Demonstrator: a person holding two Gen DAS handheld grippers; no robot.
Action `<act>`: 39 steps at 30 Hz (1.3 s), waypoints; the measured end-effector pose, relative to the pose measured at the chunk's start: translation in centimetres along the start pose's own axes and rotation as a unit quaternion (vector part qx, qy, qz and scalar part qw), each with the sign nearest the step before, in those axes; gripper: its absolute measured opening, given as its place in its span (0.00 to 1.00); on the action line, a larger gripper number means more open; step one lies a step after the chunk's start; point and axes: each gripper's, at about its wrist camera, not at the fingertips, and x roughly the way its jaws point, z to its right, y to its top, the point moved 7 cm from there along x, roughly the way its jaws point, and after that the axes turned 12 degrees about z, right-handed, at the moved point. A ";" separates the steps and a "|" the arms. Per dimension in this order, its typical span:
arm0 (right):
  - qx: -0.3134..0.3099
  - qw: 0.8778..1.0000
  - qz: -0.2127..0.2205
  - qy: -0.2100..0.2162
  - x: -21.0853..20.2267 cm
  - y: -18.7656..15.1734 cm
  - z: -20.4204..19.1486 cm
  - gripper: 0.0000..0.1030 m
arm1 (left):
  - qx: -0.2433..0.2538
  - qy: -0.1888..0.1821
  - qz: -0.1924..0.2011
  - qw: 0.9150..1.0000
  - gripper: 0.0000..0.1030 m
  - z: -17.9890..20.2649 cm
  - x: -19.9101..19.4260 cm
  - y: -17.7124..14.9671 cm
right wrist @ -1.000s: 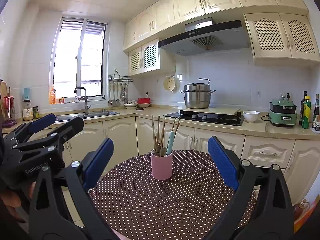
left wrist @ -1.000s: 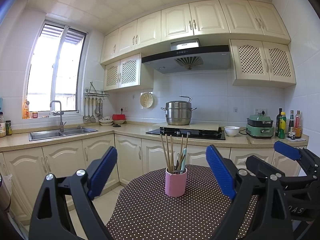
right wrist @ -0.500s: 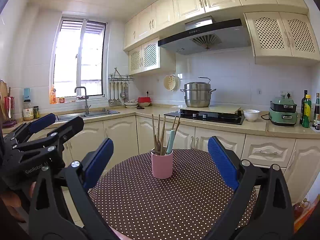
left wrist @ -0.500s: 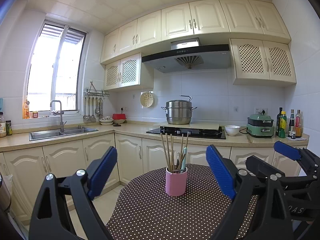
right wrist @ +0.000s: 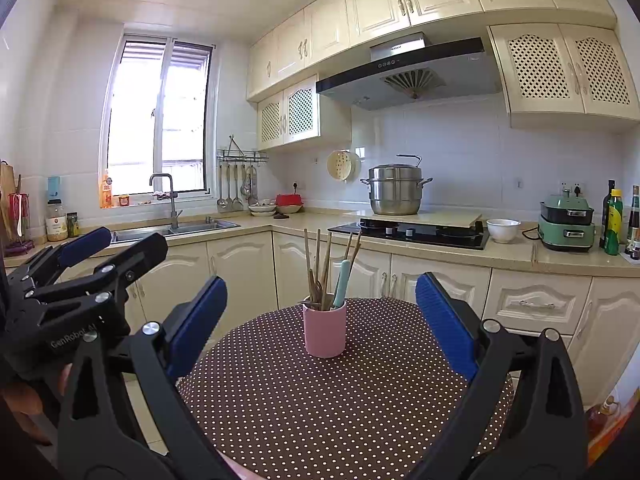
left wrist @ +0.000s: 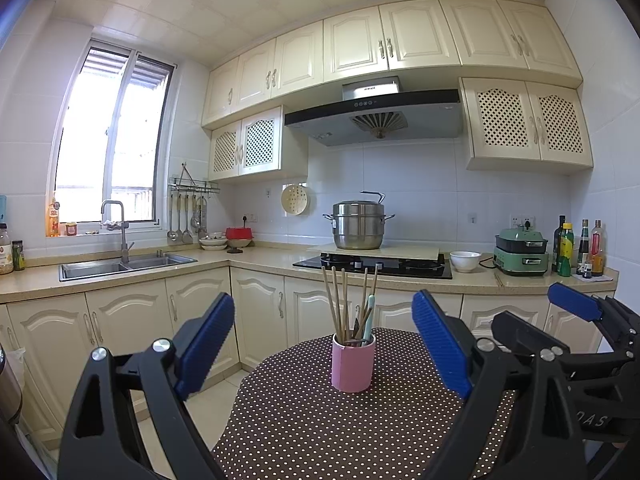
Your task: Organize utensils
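Observation:
A pink cup (left wrist: 353, 364) (right wrist: 324, 330) stands upright on a round table with a brown polka-dot cloth (left wrist: 320, 432) (right wrist: 340, 400). Several wooden chopsticks (left wrist: 334, 306) (right wrist: 316, 264) and a pale green-handled utensil (left wrist: 368, 318) (right wrist: 342, 278) stick out of it. My left gripper (left wrist: 324, 338) is held level before the cup, jaws wide apart with nothing between them. The right gripper (right wrist: 322, 320) hangs likewise open and empty in front of the cup. Each gripper shows at the edge of the other's view, side by side.
Behind the table runs an L-shaped counter (left wrist: 256, 258) with a sink (left wrist: 120, 266), a black hob (left wrist: 372, 266) carrying a steel steamer pot (left wrist: 358, 224), a white bowl (left wrist: 465, 261), a green cooker (left wrist: 520, 252) and bottles (left wrist: 576, 248). A person's hand (right wrist: 24, 404) shows at lower left.

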 end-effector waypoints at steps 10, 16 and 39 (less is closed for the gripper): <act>-0.004 1.000 0.001 0.002 0.9 -0.2 -0.2 0.91 | 0.000 0.003 -0.001 1.000 0.86 -0.3 1.1 -0.5; 0.001 1.000 -0.004 0.004 2.6 -0.7 0.1 0.91 | 0.007 0.006 -0.004 1.000 0.86 -0.6 3.0 -1.1; 0.012 1.000 -0.016 0.004 9.2 -2.7 2.7 0.91 | 0.010 0.010 -0.023 1.000 0.86 -0.5 10.8 -3.5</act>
